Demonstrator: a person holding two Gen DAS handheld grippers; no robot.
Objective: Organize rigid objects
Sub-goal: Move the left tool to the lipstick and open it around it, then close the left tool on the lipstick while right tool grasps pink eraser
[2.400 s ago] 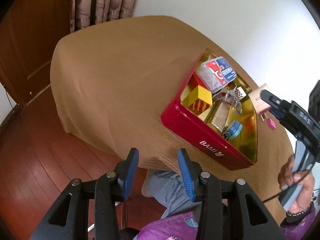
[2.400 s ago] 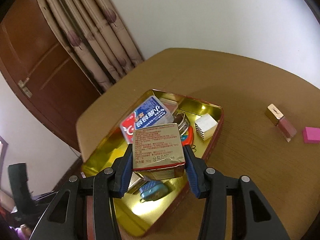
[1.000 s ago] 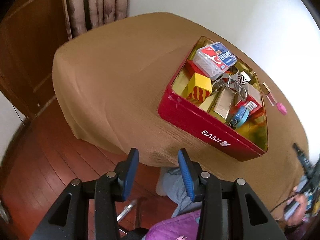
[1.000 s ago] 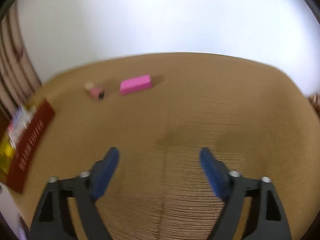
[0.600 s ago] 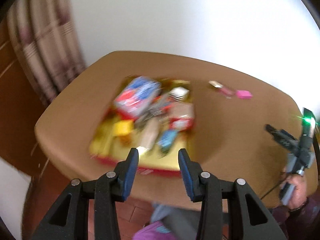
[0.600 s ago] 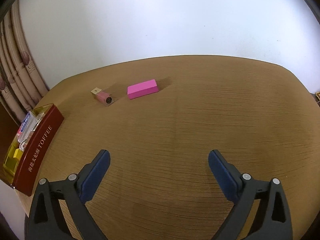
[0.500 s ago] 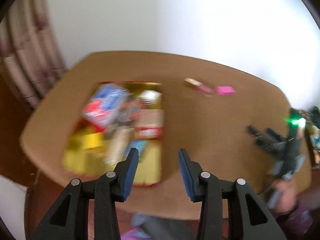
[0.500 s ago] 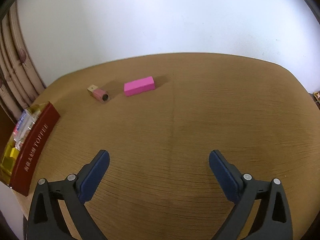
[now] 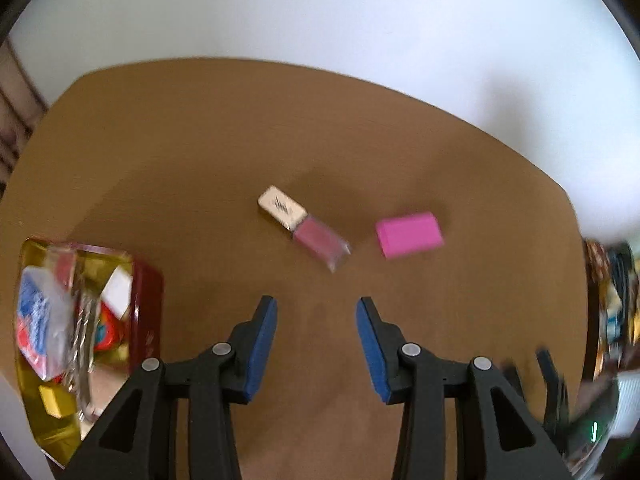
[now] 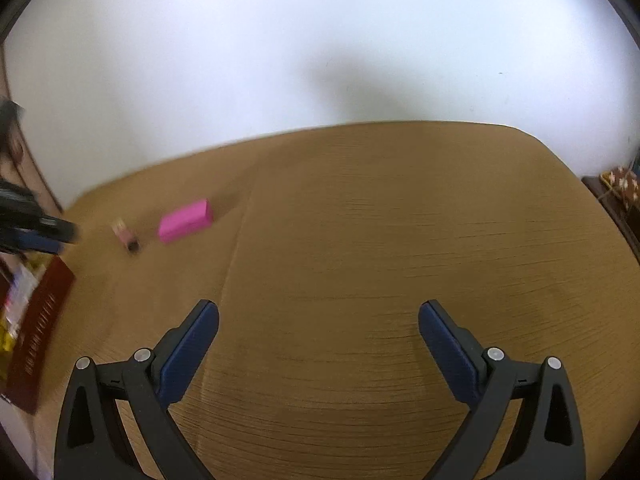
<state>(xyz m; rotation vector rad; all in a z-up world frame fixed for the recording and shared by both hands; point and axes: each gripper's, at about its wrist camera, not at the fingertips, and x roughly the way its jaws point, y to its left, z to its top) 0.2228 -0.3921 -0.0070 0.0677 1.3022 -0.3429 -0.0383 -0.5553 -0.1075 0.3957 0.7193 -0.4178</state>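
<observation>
The left gripper (image 9: 317, 312) hung above the table with its blue-padded jaws partly apart and nothing between them. Just beyond its fingertips, a small bottle of pink lip gloss (image 9: 304, 227) with a pale gold cap lay on its side on the brown tablecloth (image 9: 160, 152). Just to the right of the bottle, apart from it, lay a pink block (image 9: 410, 234), resting flat. Off to the left of the gripper sat a red tin (image 9: 148, 320) with a gold lining, crowded with small boxes and packets; the view there was blurred.

The right gripper (image 10: 319, 320) was spread wide and empty over bare cloth, well apart from both loose items, which showed far off to its left.

Both loose items looked light and stiff. The bottle appeared to be smooth glass or plastic, so it was probably slippery and could crack if squeezed hard or dropped; taking it across its flat sides near the middle, where cap meets body, seemed safest. The block looked matte and easy to hold, best taken across its two long sides.
</observation>
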